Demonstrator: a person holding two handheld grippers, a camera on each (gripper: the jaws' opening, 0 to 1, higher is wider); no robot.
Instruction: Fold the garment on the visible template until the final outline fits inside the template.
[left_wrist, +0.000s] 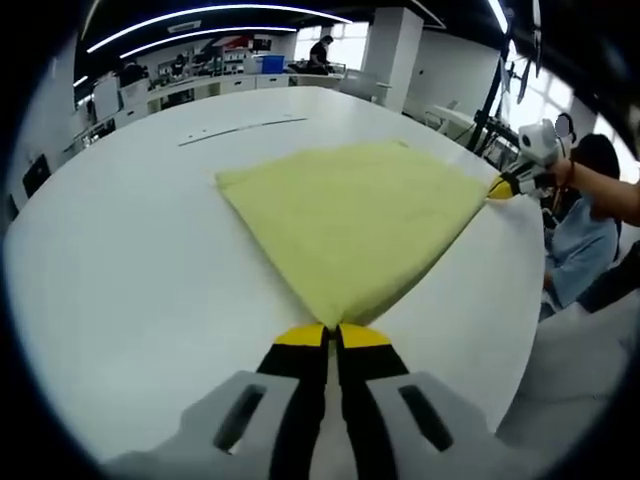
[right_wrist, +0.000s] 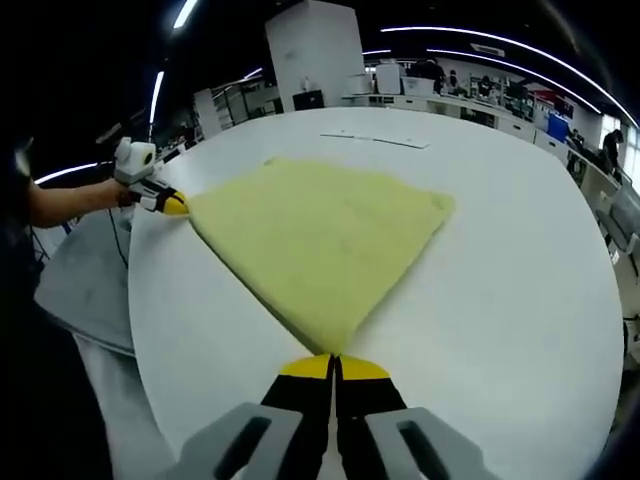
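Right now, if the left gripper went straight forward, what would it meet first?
The left gripper is already shut on a corner of the yellow garment, so it would push into that cloth first.

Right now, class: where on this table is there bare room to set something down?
Bare white table lies beyond the yellow garment up to the thin strip, and beside its folded edge. Crowded: the near corners, clamped by the left gripper and right gripper.

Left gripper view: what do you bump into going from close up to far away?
Left gripper with its fingers shut on the yellow garment → thin template line on the white table → far desks.
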